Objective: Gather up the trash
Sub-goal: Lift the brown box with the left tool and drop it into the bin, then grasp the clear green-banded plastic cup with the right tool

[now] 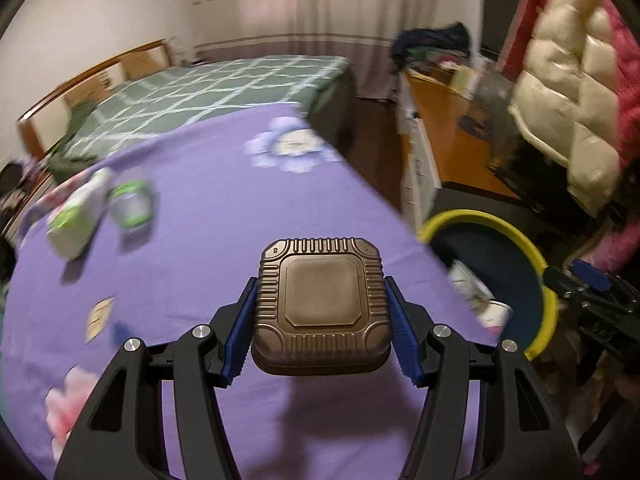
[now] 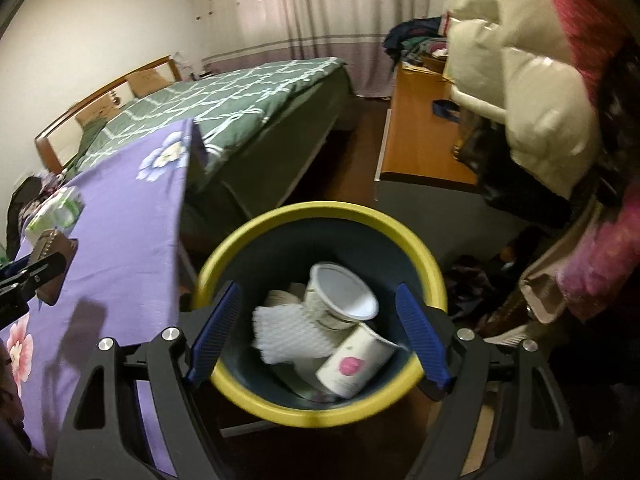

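The left gripper [image 1: 320, 320] clamps a brown foil tray [image 1: 320, 304] above the purple tablecloth [image 1: 208, 208], apparently bound for the bin [image 2: 320, 412]; the right gripper [image 2: 316, 336] hangs wide open and empty over that bin. Cups [image 2: 340, 300] already lie inside.

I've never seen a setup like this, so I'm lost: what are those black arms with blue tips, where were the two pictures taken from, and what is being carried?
No robot here: a person holds a two-fingered claw in each hand, each with a camera looking along its fingers. The left claw grips a brown ribbed tray above the purple flowered cloth, where a green-and-white packet and a small tub lie. The right claw is open and empty, over a yellow-rimmed bin holding paper cups and white foam netting.
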Action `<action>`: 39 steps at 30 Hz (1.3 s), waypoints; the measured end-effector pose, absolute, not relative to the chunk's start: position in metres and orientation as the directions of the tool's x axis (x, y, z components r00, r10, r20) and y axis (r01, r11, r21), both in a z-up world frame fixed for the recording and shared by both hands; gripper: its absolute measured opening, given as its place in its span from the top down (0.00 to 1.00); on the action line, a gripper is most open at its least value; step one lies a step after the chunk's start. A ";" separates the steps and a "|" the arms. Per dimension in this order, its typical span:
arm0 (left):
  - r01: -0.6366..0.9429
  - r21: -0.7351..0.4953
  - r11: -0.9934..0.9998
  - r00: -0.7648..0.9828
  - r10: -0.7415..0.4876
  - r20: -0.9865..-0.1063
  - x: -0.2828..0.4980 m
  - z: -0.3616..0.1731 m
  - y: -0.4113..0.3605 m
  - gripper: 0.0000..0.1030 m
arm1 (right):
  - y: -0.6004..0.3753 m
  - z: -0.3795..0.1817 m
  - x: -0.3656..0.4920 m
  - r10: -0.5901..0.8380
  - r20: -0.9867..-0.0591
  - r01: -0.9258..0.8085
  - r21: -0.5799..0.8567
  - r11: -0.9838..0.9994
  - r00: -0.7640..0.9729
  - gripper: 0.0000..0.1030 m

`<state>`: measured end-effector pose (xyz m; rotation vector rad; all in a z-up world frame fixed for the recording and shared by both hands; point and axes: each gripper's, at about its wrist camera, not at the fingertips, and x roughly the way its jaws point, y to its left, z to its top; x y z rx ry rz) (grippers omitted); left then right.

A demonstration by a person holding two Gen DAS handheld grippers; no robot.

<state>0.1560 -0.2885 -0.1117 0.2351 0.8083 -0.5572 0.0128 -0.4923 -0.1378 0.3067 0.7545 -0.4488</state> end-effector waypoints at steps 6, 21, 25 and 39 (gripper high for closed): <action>0.658 -0.029 0.753 0.477 -0.445 -0.758 0.147 -0.117 -0.358 0.42 | -0.510 -0.142 -0.002 -0.313 -0.714 0.536 0.103 0.838 0.627 0.27; 0.747 -0.083 0.659 0.323 -0.470 -0.821 0.142 -0.156 -0.457 0.41 | -0.543 -0.151 -0.036 -0.362 -0.723 0.613 0.106 0.783 0.588 0.26; 0.743 -0.079 0.665 0.318 -0.455 -0.832 0.142 -0.161 -0.459 0.22 | -0.545 -0.152 -0.037 -0.359 -0.724 0.611 0.109 0.784 0.590 0.26; 0.574 -0.066 0.816 0.537 -0.436 -0.722 0.163 -0.102 -0.331 0.09 | -0.525 -0.146 -0.020 -0.321 -0.718 0.562 0.117 0.819 0.617 0.26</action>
